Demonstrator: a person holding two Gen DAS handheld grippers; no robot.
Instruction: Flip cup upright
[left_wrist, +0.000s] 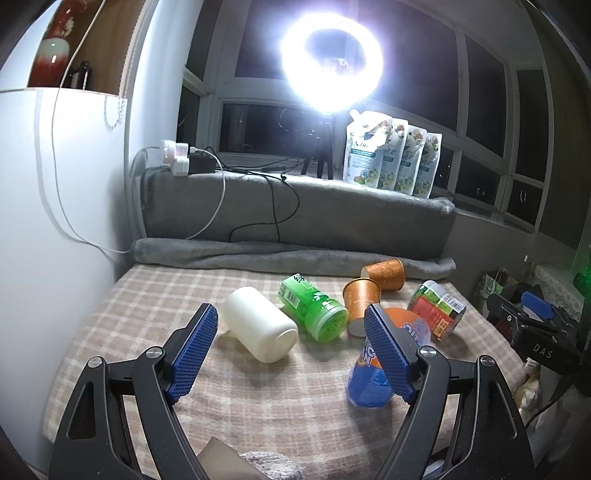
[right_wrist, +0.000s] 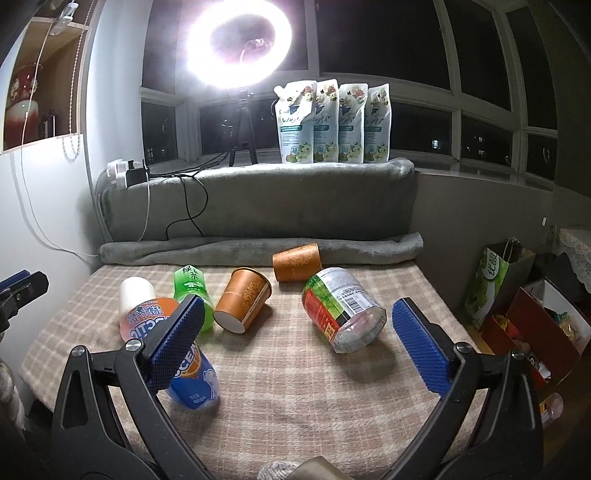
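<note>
Cups lie scattered on the checked cloth (right_wrist: 295, 387) of what looks like a bed or padded bench, all on their sides. The nearer orange paper cup (right_wrist: 242, 298) rests with its white base toward the right wrist camera and its mouth pointing away; a second orange cup (right_wrist: 296, 266) lies behind it against the rolled grey blanket (right_wrist: 258, 247). Around them are a white cup (left_wrist: 260, 324), a green tea container (left_wrist: 314, 308), a clear labelled container (right_wrist: 341, 308) and a blue and orange container (right_wrist: 184, 354).

The paper cups look very light and thin-walled, so I judge they would dent under a hard squeeze and could roll or skid on the cloth when nudged. A light pinch across the body near the stiffer base or the rolled rim seems safest. The clear container looks stiffer but smoother, so more apt to slip.

The left gripper (left_wrist: 291, 350) hovers with its jaws wide apart, the white cup beyond its left finger. The right gripper (right_wrist: 299, 343) also has its jaws spread wide with nothing between them; the clear container lies just inside its right finger, the nearer orange cup ahead.
</note>
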